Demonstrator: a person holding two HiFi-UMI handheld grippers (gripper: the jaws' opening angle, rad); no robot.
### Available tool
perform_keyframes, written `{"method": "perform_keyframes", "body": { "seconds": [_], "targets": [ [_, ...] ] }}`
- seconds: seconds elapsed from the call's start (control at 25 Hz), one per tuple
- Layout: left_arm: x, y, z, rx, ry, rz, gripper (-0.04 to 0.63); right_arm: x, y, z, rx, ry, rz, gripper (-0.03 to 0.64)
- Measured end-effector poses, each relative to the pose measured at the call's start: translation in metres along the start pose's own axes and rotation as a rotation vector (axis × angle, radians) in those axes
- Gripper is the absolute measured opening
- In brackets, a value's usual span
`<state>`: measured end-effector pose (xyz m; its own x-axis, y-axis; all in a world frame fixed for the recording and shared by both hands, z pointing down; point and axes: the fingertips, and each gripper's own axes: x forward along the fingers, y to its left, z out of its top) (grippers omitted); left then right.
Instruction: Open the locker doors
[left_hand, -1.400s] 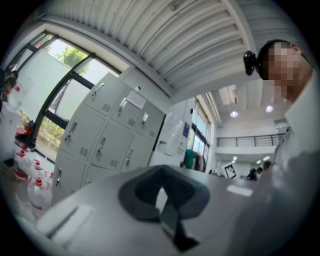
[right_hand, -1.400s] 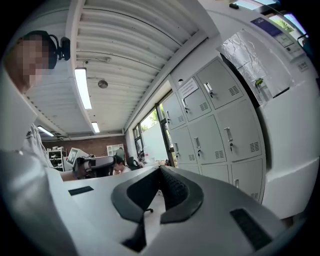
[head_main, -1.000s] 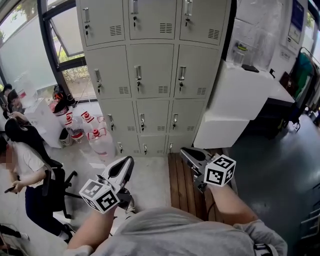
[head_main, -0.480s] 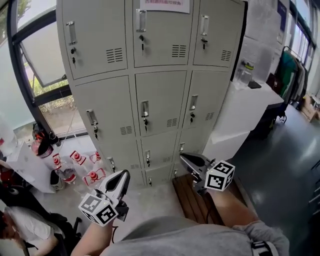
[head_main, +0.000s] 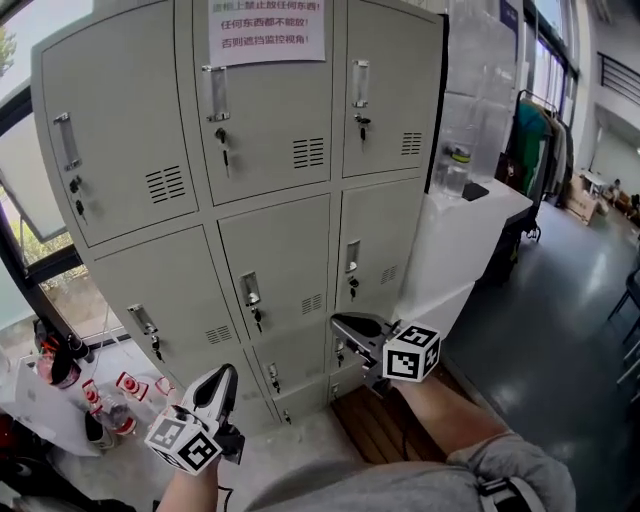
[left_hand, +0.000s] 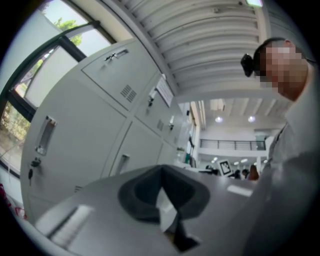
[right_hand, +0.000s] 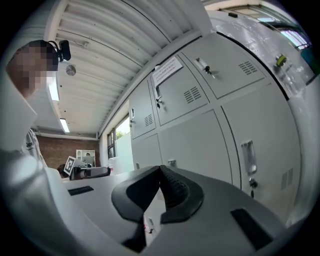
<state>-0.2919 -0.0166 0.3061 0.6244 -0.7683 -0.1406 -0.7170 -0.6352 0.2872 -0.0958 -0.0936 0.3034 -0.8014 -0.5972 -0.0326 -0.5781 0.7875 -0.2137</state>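
Note:
The grey locker bank (head_main: 250, 150) fills the head view, and every door I can see is shut, each with a recessed handle and a key. A paper notice (head_main: 267, 30) hangs on the top middle door. My right gripper (head_main: 340, 322) is shut and holds nothing; it points at the lockers just below the middle-row right door's handle (head_main: 352, 258), apart from it. Lower left, my left gripper (head_main: 224, 378) is shut and holds nothing, short of the lower doors. The left gripper (left_hand: 161, 169) has lockers (left_hand: 85, 130) at its left, and the right gripper (right_hand: 161, 169) has lockers (right_hand: 200, 130) ahead.
A white counter (head_main: 470, 240) with a clear bottle (head_main: 457, 170) stands against the lockers' right side. A wooden slat platform (head_main: 375, 425) lies on the floor below my right arm. Red-capped water jugs (head_main: 120, 395) sit at the lower left under a window (head_main: 20, 210). Clothes hang at the far right (head_main: 535, 130).
I have come closer to the lockers and the view has lifted to the upper rows. Both grippers moved forward toward the doors, still shut. The seated people at the left have left the view.

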Motion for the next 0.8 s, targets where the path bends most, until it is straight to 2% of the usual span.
{"method": "perform_keyframes", "body": {
  "seconds": [0.12, 0.32, 0.44, 0.48, 0.56, 0.68, 0.8],
  "targets": [
    [0.039, -0.002, 0.027, 0.020, -0.029, 0.012, 0.003, 0.005, -0.041, 0.081, -0.097, -0.071, -0.021, 0.003],
    [0.104, -0.014, 0.096, 0.129, -0.088, 0.027, 0.004, 0.021, -0.091, 0.251, -0.346, -0.177, -0.100, 0.005],
    [0.128, -0.018, 0.127, 0.145, -0.121, 0.029, 0.004, 0.032, -0.115, 0.324, -0.414, -0.202, -0.162, 0.032],
    [0.134, -0.018, 0.136, 0.144, -0.128, 0.031, 0.005, 0.037, -0.121, 0.342, -0.428, -0.198, -0.178, 0.080],
    [0.142, -0.018, 0.151, 0.148, -0.136, 0.039, 0.004, 0.049, -0.130, 0.371, -0.439, -0.187, -0.203, 0.119],
    [0.149, -0.018, 0.167, 0.165, -0.143, 0.044, 0.005, 0.067, -0.147, 0.400, -0.437, -0.161, -0.254, 0.146],
    [0.148, -0.020, 0.174, 0.167, -0.150, 0.038, 0.004, 0.083, -0.165, 0.411, -0.417, -0.122, -0.299, 0.158]
  ]
}}
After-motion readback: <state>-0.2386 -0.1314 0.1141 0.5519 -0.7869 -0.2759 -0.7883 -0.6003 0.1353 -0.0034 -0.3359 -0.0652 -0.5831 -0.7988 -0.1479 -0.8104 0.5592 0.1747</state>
